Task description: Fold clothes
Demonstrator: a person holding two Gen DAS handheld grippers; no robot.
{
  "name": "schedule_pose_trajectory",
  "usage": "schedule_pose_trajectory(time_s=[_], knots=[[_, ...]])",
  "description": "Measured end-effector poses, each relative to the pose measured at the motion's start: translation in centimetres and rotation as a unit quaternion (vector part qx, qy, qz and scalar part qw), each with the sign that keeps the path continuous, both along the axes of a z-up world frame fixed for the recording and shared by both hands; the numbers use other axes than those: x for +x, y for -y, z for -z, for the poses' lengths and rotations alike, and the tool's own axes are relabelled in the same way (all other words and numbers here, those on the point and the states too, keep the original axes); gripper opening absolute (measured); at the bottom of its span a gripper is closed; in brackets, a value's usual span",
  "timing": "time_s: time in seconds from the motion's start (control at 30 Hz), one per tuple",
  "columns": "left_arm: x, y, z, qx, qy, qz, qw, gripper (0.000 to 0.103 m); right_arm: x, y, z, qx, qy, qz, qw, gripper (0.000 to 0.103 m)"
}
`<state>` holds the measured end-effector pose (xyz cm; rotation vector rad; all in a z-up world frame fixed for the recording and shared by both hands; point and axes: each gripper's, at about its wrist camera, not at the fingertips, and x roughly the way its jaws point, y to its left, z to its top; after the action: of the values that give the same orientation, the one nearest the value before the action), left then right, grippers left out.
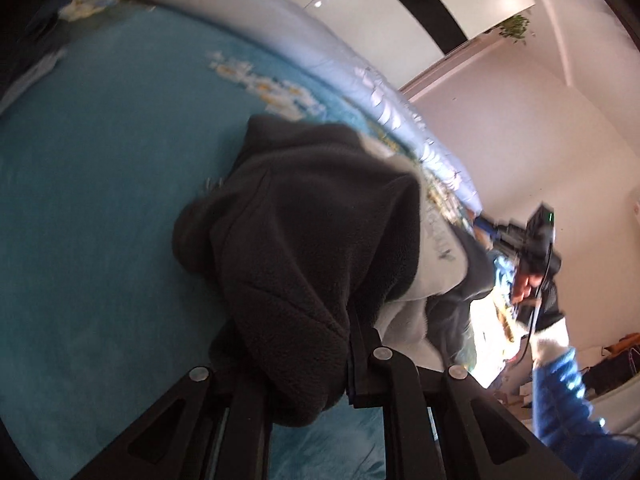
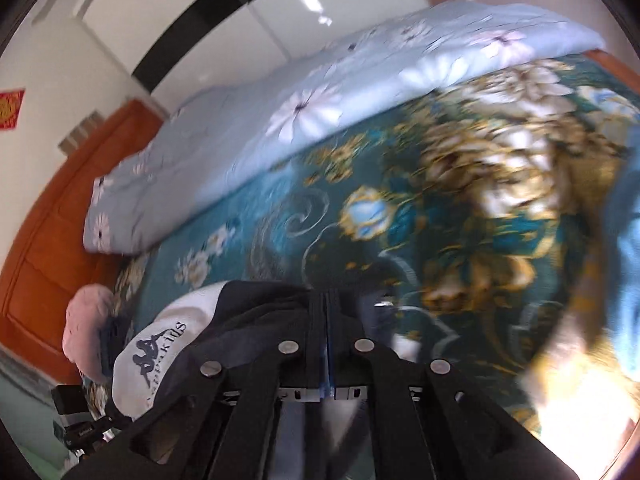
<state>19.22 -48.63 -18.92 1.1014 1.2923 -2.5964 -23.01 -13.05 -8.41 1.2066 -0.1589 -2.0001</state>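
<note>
A dark grey fleece jacket (image 1: pixel 304 240) with a white panel (image 1: pixel 436 256) hangs above the bed, stretched between both grippers. My left gripper (image 1: pixel 349 344) is shut on one bunched dark edge, and the fabric drapes over and hides its left finger. In the right wrist view, my right gripper (image 2: pixel 326 308) is shut on another dark edge of the jacket (image 2: pixel 256 320), with the white logo panel (image 2: pixel 160 344) to its left. The right gripper (image 1: pixel 520 240) also shows in the left wrist view, held by a hand at the jacket's far end.
A teal floral bedspread (image 2: pixel 400 208) covers the bed beneath the jacket. A folded light blue flowered quilt (image 2: pixel 280 120) lies along the far side, against an orange headboard (image 2: pixel 52 220). A blue sleeve (image 1: pixel 560 400) of the person is at the lower right.
</note>
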Motion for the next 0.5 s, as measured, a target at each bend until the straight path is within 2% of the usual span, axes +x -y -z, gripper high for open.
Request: schedule_pose_trajectory(time_s=[0.03,0.07,0.1,0.2,0.27,0.33,0.43,0.5], knots=[[0.4,-0.1,0.3,0.004,-0.002,-0.003,1.0000,0.013,-0.2,1.7,1.0,0.008,0.009,-0.018,1.000,0.017],[0.8,-0.3,0.6,0.009,-0.004,-0.007,0.9999,0.013,-0.4,3.6,1.4,0.016,0.012,-0.041,0.999,0.041],[1.1,-0.4,0.9,0.012,-0.006,-0.010,0.9999,0.013,-0.5,5.8,1.4,0.026,0.010,-0.068,0.997,0.057],[1.3,-0.3,0.9,0.017,-0.011,-0.015,0.9997,0.013,-0.3,12.3,1.6,0.056,0.006,-0.150,0.987,0.061],[1.6,-0.3,0.7,0.013,-0.013,-0.016,0.9997,0.014,0.3,16.3,2.4,0.080,0.001,-0.200,0.976,0.067],[1.9,-0.3,0.5,0.005,-0.015,-0.016,0.9997,0.015,1.0,19.2,4.0,0.120,-0.008,-0.239,0.964,0.069],[2.2,-0.2,0.4,0.004,-0.019,-0.017,0.9997,0.017,1.8,21.2,6.5,0.171,-0.020,-0.283,0.944,0.070],[2.3,-0.2,0.4,0.006,-0.020,-0.019,0.9996,0.017,1.9,21.6,7.5,0.187,-0.029,-0.289,0.939,0.072]])
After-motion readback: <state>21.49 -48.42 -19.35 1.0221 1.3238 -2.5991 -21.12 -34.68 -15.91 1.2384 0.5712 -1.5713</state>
